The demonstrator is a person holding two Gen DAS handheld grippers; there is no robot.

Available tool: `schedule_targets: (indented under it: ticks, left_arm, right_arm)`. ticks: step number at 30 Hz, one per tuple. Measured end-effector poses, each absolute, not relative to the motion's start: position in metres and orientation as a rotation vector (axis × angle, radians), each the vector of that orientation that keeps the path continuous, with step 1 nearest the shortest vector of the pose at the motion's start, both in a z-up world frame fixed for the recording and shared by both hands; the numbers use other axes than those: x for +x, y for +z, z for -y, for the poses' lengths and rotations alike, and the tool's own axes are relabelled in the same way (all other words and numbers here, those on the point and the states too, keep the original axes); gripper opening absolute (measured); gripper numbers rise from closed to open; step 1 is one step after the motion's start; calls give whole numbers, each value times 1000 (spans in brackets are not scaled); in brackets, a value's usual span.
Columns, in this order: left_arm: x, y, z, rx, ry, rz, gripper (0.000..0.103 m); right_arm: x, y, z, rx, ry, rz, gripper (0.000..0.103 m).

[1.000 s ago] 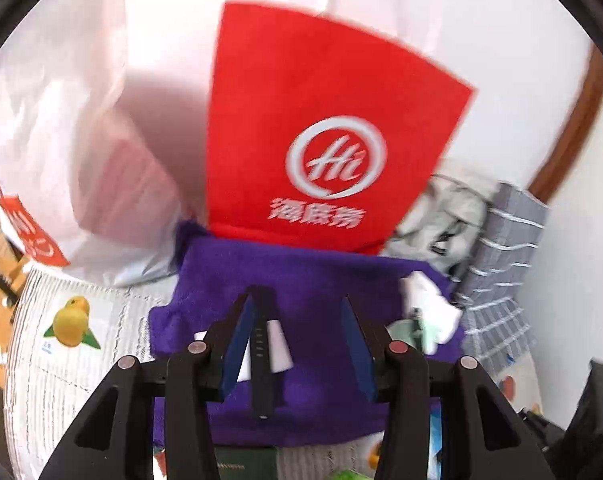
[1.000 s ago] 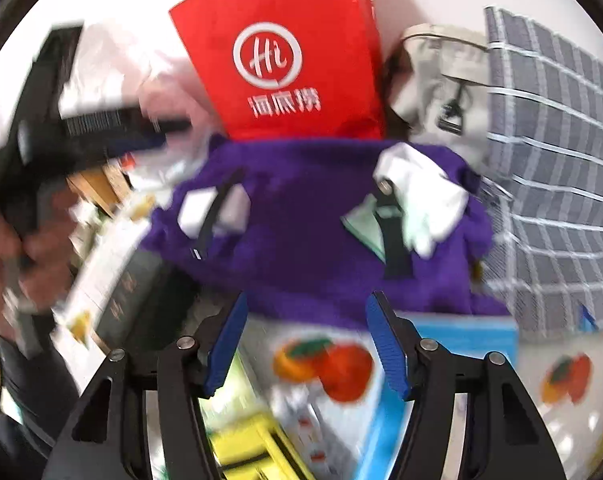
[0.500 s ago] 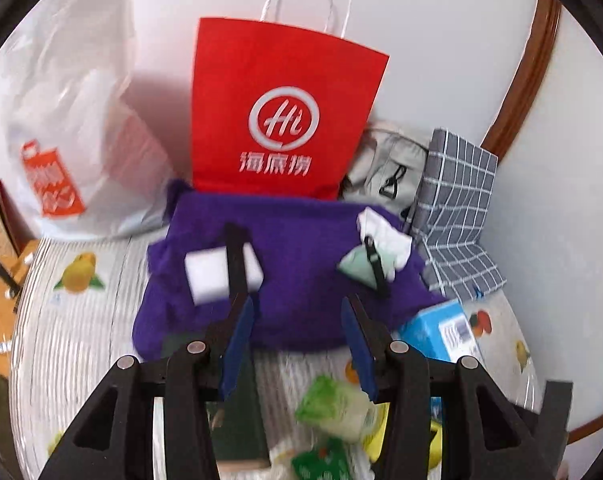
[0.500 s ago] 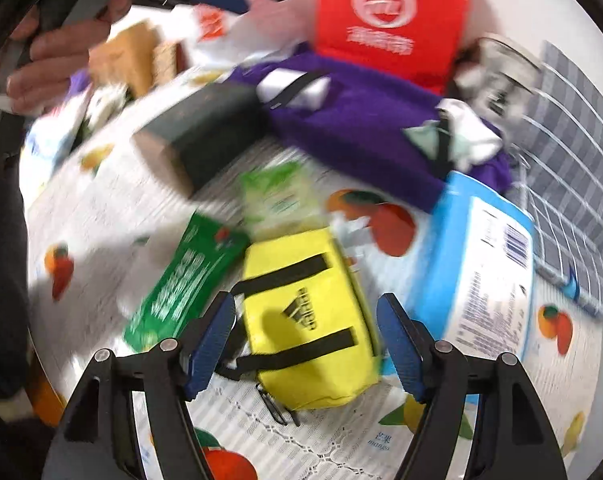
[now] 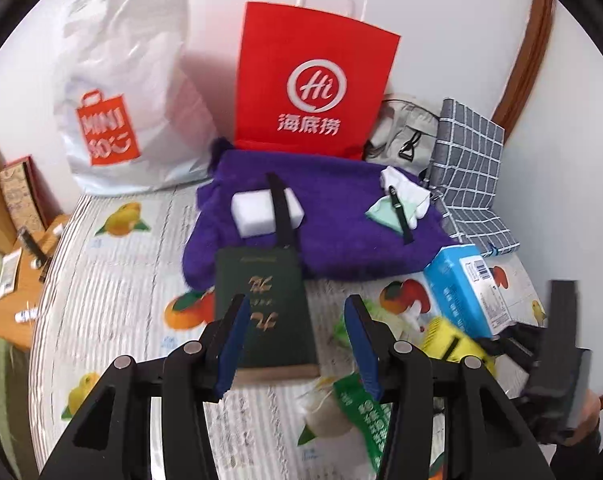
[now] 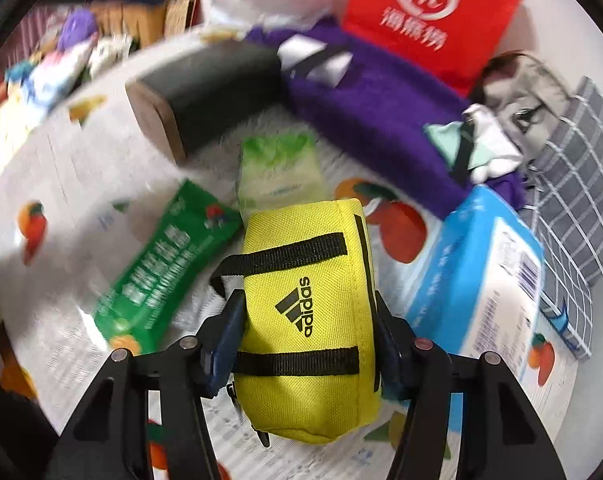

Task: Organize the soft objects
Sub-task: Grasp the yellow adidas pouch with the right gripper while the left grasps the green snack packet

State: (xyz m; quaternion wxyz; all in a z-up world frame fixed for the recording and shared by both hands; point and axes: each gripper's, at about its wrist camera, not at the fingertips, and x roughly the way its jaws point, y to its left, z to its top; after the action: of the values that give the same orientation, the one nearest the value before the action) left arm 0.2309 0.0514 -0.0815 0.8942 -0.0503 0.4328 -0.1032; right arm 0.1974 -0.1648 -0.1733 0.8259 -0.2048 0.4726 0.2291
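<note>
A yellow adidas pouch (image 6: 313, 320) lies on the fruit-print tablecloth (image 6: 61, 208). My right gripper (image 6: 307, 320) is open, with one finger on each side of the pouch, close to its sides. The pouch also shows at the right in the left wrist view (image 5: 449, 340). My left gripper (image 5: 297, 336) is open and empty above a dark green box (image 5: 263, 312). A purple fuzzy bag (image 5: 321, 216) with a white sponge (image 5: 267, 208) and white-green cloths (image 5: 401, 204) strapped on it lies behind the box.
A red paper bag (image 5: 313, 80), a white plastic bag (image 5: 125, 92), a grey pouch (image 5: 405, 132) and a checked cloth (image 5: 469, 168) stand along the wall. A blue tissue box (image 6: 477, 280), a green packet (image 6: 165, 272) and a pale green pack (image 6: 277, 176) lie around the yellow pouch.
My right gripper has moved down onto the yellow pouch, its fingers now on both sides of it. My left gripper has pulled back from the purple bag and is over the green box.
</note>
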Motion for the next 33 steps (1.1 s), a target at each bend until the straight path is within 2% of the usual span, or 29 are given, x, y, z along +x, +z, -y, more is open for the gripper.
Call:
schedule_targets:
  ticks: [7,12,16,26,31,33]
  left_arm:
    - [205,-113,-47,-148,-196,-980,47]
    - [187,-141,-22,-143,-224,-1049,47]
    - [176,-160,7,-108,-250,-1095,47]
    - [176,-193,37,-129,-227,-1170,46]
    - [170,-194,44,-100,-175,-1094,48]
    - [171,-194,44,-87,-160,-1081,37]
  right_arm:
    - [159,-148,189,-170,473,-924,58]
    - [138,-152,228,92,427,-929,58]
    - [127,-157,258,165,354,-919,58]
    - [114,-187,295,164,215,-951,59]
    - [114,-212,294,174,223,-960,60]
    - [111,-213,292,162,227,-941,60]
